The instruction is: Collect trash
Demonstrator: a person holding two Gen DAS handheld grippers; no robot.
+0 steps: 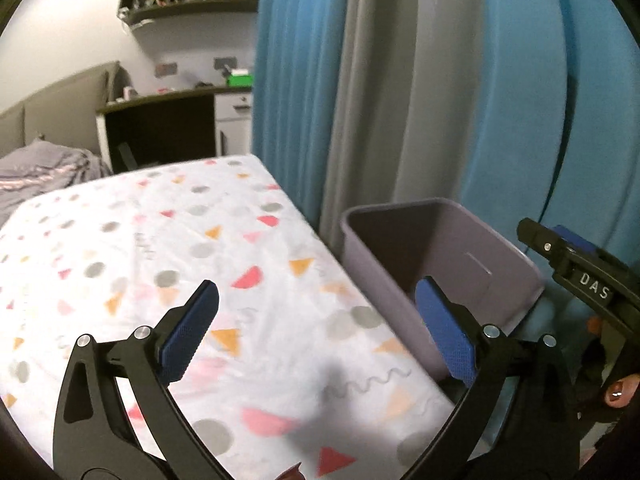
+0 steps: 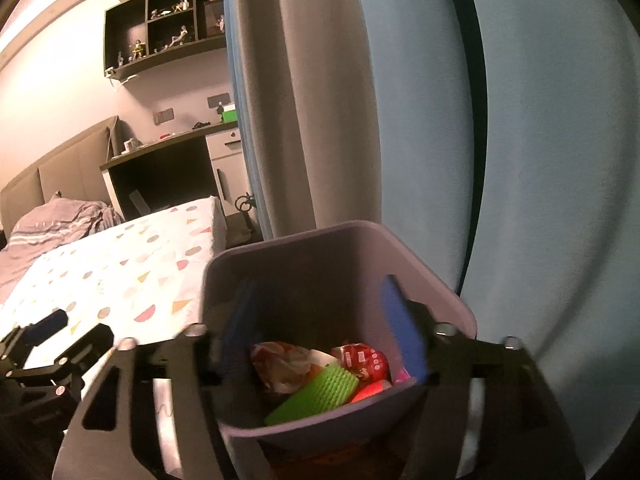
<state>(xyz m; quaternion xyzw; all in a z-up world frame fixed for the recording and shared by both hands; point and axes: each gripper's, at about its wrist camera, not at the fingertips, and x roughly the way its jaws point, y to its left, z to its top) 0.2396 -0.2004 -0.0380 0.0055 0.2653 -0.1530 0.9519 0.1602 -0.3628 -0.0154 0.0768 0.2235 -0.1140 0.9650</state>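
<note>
A grey-purple bin stands beside the bed, against the curtain. Inside it lie a green ribbed cup, a red wrapper and a crumpled red-and-white wrapper. My right gripper hangs open over the bin mouth with nothing between its blue pads. My left gripper is wide open above the patterned bed sheet, also with nothing in it; its right finger overlaps the bin. In the left wrist view the right gripper shows at the right edge.
Blue and grey curtains hang right behind the bin. A rumpled grey blanket lies at the head of the bed. A dark desk and wall shelves stand further back. A hand shows at lower right.
</note>
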